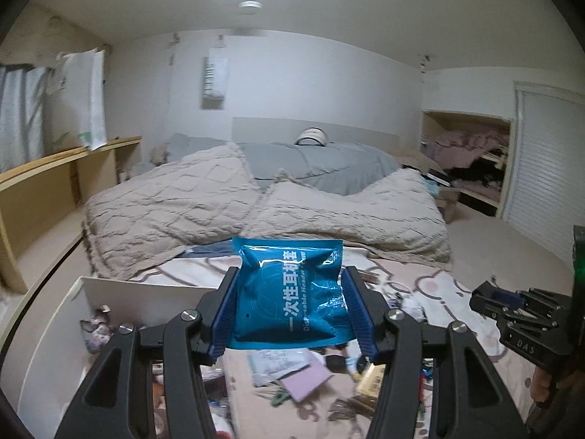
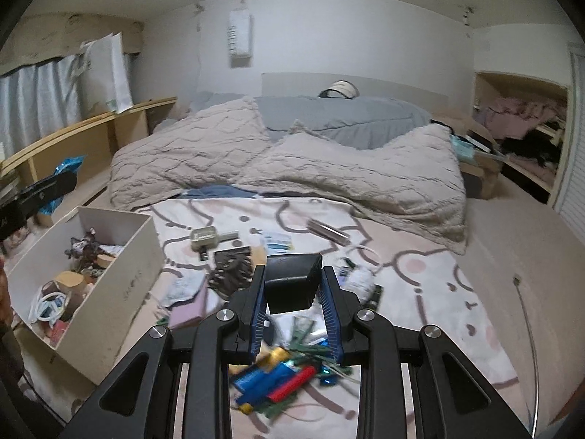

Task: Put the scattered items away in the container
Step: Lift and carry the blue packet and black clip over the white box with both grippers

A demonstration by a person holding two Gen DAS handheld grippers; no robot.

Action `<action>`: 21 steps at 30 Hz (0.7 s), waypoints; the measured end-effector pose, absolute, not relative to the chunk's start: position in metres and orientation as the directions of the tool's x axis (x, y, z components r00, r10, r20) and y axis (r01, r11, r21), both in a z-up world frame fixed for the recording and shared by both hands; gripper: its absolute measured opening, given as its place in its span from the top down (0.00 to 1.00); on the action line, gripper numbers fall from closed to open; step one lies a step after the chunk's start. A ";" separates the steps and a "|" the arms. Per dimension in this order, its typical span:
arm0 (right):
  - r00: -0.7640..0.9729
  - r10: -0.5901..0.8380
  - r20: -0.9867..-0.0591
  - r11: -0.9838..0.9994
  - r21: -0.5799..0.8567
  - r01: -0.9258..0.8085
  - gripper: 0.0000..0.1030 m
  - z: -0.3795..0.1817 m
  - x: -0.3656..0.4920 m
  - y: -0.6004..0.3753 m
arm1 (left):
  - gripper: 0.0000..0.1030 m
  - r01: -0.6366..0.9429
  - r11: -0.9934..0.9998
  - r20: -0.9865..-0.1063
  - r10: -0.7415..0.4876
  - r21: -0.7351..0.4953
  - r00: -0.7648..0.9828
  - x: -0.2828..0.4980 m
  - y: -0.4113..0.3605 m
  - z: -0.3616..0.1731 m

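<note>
1. Left gripper [image 1: 290,305] is clamping a blue packet [image 1: 290,292] between its 2 fingers, holding it in the air beside the white box [image 1: 146,294].
2. Right gripper [image 2: 293,294] is squeezing a black block [image 2: 292,281] between its 2 fingers, above the patterned blanket [image 2: 420,274].
3. Scattered items [image 2: 281,376] are lying on that blanket, right of the box, which is already holding several things.

White-walled bedroom [image 1: 292,73], rumpled bed [image 2: 285,153], curtained window [image 2: 40,98]

The right gripper [image 2: 292,289] clamps a black box [image 2: 290,281] above scattered items [image 2: 281,376], white container [image 2: 120,278] left.
</note>
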State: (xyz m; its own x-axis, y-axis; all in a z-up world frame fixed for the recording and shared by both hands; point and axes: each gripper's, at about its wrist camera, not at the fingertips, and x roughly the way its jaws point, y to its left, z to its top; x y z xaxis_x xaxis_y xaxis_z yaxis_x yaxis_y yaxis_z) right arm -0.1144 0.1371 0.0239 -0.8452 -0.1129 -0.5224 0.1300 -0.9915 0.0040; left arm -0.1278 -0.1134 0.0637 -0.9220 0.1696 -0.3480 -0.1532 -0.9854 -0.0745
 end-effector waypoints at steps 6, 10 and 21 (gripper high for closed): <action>-0.830 -0.174 -0.530 -0.978 -0.005 0.209 0.71 0.027 -0.124 0.095 | 0.46 -0.063 -0.991 -0.349 0.101 -0.120 -0.932 -0.129 -0.162 0.061; -0.825 -0.219 -0.521 -0.961 -0.029 0.273 0.71 0.030 -0.126 0.062 | 0.46 0.012 -0.990 -0.365 0.040 -0.139 -0.930 -0.130 -0.193 0.055; -0.779 -0.330 -0.533 -0.898 -0.076 0.432 0.71 0.023 -0.127 -0.015 | 0.46 0.179 -0.965 -0.440 -0.079 -0.190 -0.894 -0.132 -0.260 0.030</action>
